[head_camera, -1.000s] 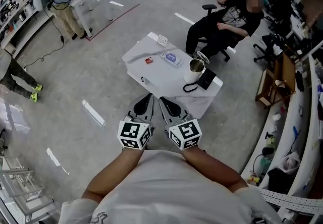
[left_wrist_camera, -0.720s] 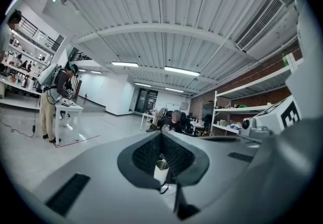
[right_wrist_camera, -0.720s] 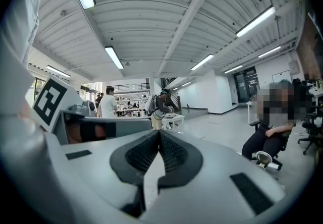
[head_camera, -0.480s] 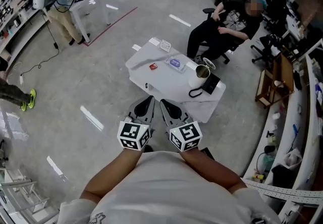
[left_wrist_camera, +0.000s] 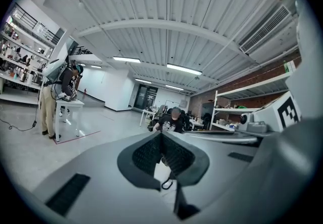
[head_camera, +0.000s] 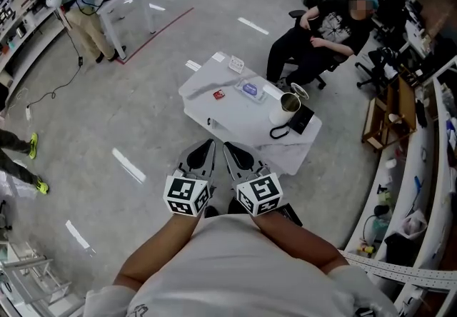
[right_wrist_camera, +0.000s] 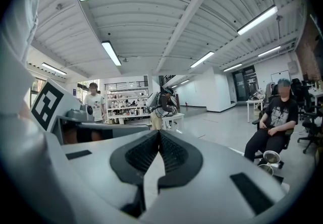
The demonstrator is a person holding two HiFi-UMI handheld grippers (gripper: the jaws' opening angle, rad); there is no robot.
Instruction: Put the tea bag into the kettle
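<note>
Head view shows two grippers side by side, close to the person's body. The left gripper and the right gripper both have their jaws pressed together, with nothing in them. The table is well apart from them, up at 12 o'clock. The tea bag, which I think is the small red packet, lies flat there, at 12 o'clock from the left gripper. The kettle stands at 1 o'clock, on the right gripper's side. The left gripper looks a bit nearer the tea bag.
</note>
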